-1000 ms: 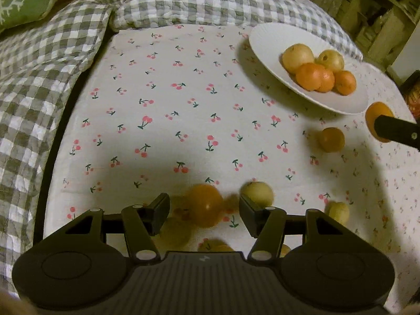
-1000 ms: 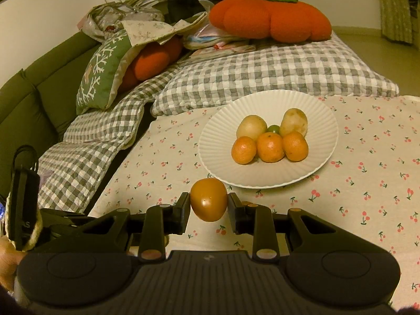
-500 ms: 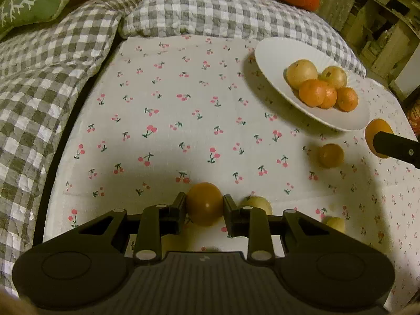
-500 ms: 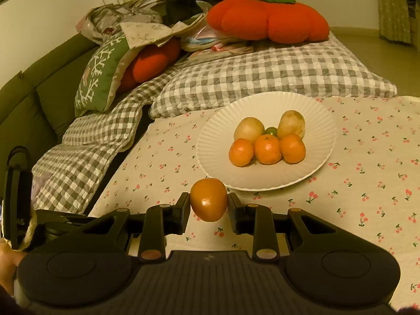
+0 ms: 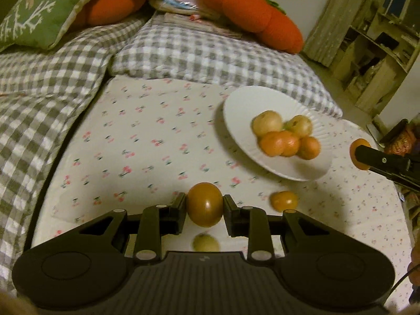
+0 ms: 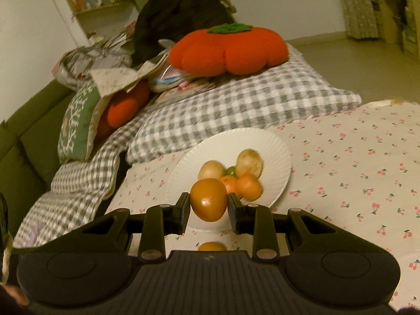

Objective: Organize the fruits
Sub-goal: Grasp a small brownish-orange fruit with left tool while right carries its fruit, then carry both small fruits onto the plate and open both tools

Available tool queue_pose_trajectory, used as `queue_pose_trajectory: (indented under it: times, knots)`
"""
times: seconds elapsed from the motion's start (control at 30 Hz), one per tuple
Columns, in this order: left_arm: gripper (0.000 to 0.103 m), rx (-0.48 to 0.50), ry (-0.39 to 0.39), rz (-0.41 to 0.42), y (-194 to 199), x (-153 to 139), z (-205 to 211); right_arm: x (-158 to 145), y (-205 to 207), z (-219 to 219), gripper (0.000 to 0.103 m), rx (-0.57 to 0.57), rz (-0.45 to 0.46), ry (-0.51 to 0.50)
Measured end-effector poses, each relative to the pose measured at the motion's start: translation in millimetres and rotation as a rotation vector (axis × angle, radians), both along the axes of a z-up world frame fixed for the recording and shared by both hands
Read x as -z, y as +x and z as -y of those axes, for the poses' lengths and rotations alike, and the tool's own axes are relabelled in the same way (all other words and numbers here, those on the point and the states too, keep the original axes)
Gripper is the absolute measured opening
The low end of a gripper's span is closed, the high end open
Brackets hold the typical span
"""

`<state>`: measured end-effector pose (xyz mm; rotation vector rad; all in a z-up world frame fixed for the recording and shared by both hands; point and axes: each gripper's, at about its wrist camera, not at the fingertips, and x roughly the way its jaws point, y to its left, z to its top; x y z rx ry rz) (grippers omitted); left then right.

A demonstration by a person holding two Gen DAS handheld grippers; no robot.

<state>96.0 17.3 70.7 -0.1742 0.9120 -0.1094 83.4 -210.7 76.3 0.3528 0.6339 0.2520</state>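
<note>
A: Left wrist view first. Left gripper (image 5: 205, 208) has both pads pinching a smooth orange-brown fruit (image 5: 205, 204), held clear of the cherry-print cloth (image 5: 147, 141).
B: Loose fruit on the cloth?
A: One small orange fruit (image 5: 284, 201) just right of the fingers, one pale yellow fruit (image 5: 206, 242) under the gripper body. White ribbed plate (image 5: 244, 105) sits further back to the right, with two pale round fruits and three orange ones piled touching. Frame's a bit blurred.
B: Right wrist view?
A: Right gripper (image 6: 209, 207) is clamped on a second orange-brown fruit (image 6: 208, 203), glossy, squeezed between the pads. It hangs over the near rim of the plate (image 6: 278, 157). Same pile there, plus a small green fruit (image 6: 231, 170) tucked between the two pale ones. Another orange fruit (image 6: 212, 246) peeks out below the fingers, on the cloth.
B: Right gripper visible from the left camera?
A: Yes, a dark finger with an orange fruit at its tip, at the right edge, beside the plate.
B: Background?
A: Grey gingham bedding (image 6: 236, 102), orange pumpkin cushion (image 6: 228, 50), green embroidered pillow (image 5: 47, 10).
</note>
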Motion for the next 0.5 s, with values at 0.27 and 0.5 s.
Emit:
queue_pose_trajectory:
  times: [0.27, 0.5]
  knots:
    - [0.014, 0.013, -0.046, 0.032, 8, -9, 17, -6, 2, 20, 0.028, 0.052, 0.014, 0.044]
    - [0.014, 0.007, -0.056, 0.055, 20, -13, 33, 2, 9, 18, 0.028, 0.05, -0.017, 0.03]
